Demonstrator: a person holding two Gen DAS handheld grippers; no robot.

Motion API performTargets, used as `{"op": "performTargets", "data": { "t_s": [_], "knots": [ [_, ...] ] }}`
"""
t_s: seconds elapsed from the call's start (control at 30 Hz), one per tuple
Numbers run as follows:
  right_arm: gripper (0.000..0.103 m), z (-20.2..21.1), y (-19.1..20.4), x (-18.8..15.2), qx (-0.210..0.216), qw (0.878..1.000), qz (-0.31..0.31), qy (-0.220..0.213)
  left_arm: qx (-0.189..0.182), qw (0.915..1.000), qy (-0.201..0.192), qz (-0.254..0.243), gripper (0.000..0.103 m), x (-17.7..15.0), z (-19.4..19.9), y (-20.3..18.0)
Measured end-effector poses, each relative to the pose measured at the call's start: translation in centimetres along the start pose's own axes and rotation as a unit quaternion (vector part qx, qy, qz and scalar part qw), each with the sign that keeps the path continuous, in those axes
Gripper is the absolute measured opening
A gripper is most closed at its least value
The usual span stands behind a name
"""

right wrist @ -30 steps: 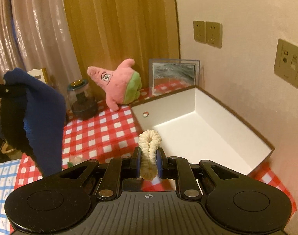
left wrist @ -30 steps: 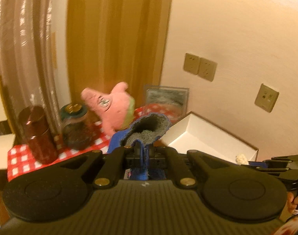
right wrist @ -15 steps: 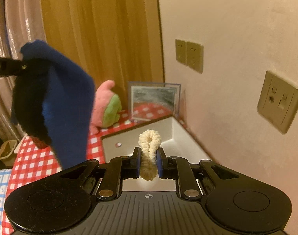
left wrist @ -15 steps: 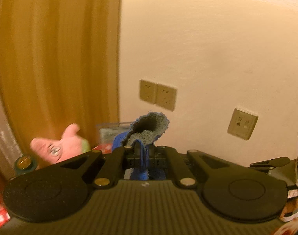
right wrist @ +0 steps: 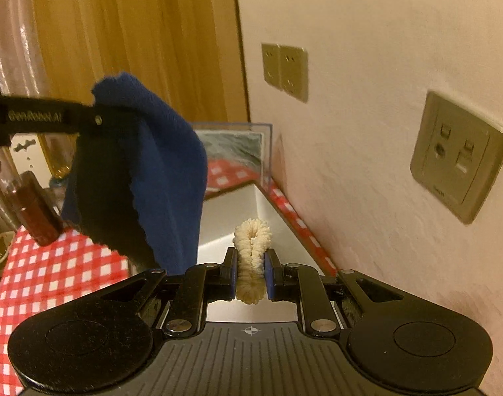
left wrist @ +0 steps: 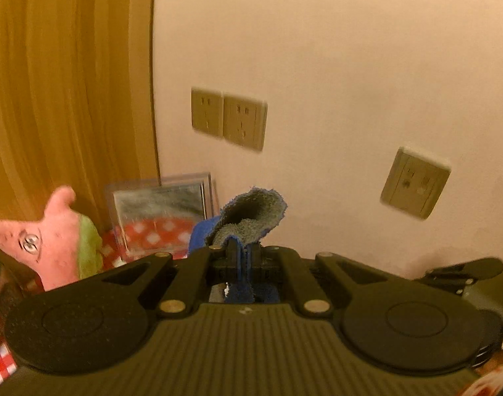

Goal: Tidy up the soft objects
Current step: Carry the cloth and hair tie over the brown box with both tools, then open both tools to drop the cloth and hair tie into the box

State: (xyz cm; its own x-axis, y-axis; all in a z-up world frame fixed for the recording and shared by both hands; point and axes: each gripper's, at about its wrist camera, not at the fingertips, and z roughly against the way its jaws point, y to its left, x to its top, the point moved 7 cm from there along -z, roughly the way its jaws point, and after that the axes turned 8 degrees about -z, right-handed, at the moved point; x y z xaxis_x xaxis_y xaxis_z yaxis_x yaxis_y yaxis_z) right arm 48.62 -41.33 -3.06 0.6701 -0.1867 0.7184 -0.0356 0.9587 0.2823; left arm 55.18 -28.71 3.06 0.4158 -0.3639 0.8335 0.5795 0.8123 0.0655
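Right wrist view: my right gripper (right wrist: 250,257) is clamped on a cream scrunchie (right wrist: 252,241) above the white box (right wrist: 228,217), and my left gripper (left wrist: 239,250) pinches a blue cloth (right wrist: 145,168), limp and fuzzy, hanging beside it. I'd lower each well inside the walls before letting go.

3 wall sockets (left wrist: 414,183), 1 blue cloth (right wrist: 165,178), 1 plush (left wrist: 43,241).

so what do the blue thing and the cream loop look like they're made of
Blue cloth: soft terry or microfibre by its look, matte, with a nappy grey face and limp folds. Cream loop: fuzzy chenille-like yarn or fabric, probably a hair tie, tufted and squashed where it is pinched.
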Motion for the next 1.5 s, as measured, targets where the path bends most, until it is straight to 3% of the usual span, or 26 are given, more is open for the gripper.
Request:
{"op": "performTargets", "data": {
  "t_s": [0.23, 0.3, 0.37, 0.4, 0.73, 0.87, 1.5],
  "knots": [
    [0.017, -2.5, -2.0, -0.9, -0.007, 1.000, -0.008, 0.026, -0.004, 0.9985, 0.055, 0.000, 0.005, -3.2, -4.2, 0.4],
    [0.017, -3.0, -2.3, -1.1, -0.007, 0.999, -0.010, 0.032, -0.006, 0.9975, 0.070, -0.006, 0.013, -3.8, -5.2, 0.3],
    [0.017, -3.5, -2.6, -1.3, -0.006, 0.999, -0.011, 0.037, 0.000, 0.9967, 0.080, -0.010, 0.036, -4.4, -5.8, 0.4],
    [0.017, -3.6, -2.8, -1.5, -0.005, 0.999, -0.012, 0.040, 0.001, 0.9964, 0.084, -0.012, 0.039, -4.6, -6.0, 0.5],
    [0.018, -5.2, -3.3, -2.3, -0.008, 0.997, -0.012, 0.073, 0.005, 0.9916, 0.128, -0.014, 0.044, -7.4, -7.0, 0.9],
    [0.052, -5.5, -3.5, -2.2, -0.013, 0.997, -0.010, 0.075, 0.011, 0.9904, 0.138, -0.012, 0.050, -8.3, -6.9, 1.2],
    [0.057, -4.9, -2.7, -3.3, 0.007, 0.995, -0.021, 0.102, 0.013, 0.9888, 0.149, -0.003, 0.060, -10.5, -5.2, 1.0]
  ]
}}
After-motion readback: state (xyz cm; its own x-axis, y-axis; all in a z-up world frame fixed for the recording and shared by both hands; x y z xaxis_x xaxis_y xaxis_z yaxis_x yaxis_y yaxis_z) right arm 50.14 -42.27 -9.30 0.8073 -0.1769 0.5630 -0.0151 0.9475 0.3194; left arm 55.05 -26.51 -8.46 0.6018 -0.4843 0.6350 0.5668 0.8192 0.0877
